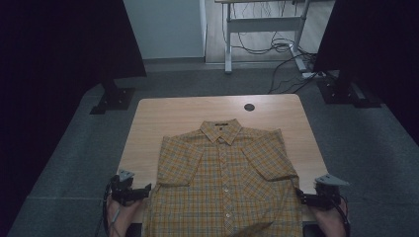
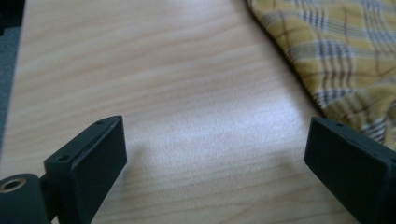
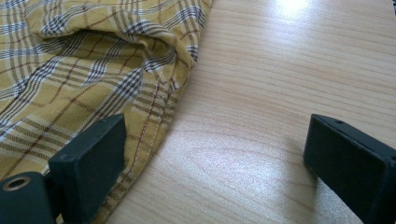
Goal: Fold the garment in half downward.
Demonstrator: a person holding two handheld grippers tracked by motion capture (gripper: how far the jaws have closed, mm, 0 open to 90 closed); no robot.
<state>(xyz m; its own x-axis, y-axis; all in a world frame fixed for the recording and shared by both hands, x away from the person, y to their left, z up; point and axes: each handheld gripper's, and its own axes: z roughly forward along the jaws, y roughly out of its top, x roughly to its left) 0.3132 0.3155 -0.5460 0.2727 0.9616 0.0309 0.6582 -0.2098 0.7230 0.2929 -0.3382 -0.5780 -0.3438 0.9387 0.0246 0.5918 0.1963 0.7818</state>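
Observation:
A yellow plaid short-sleeved shirt (image 1: 227, 175) lies buttoned and face up on the wooden table (image 1: 168, 118), collar at the far side, with its lower part reaching the near edge. My left gripper (image 1: 144, 190) sits low by the shirt's left side. In the left gripper view its jaws (image 2: 215, 140) stand open over bare wood, with the shirt's edge (image 2: 336, 51) just beyond the right jaw. My right gripper (image 1: 300, 197) rests at the shirt's right side. It is open (image 3: 217, 140), its left jaw over the shirt's stitched edge (image 3: 93, 70) and its right jaw over bare wood.
A round cable hole (image 1: 249, 106) sits near the table's far edge. Dark screens on floor stands (image 1: 113, 98) flank the table on both sides. Behind the table, a desk frame (image 1: 264, 24) has loose cables (image 1: 286, 49) on the floor. Grey carpet surrounds the table.

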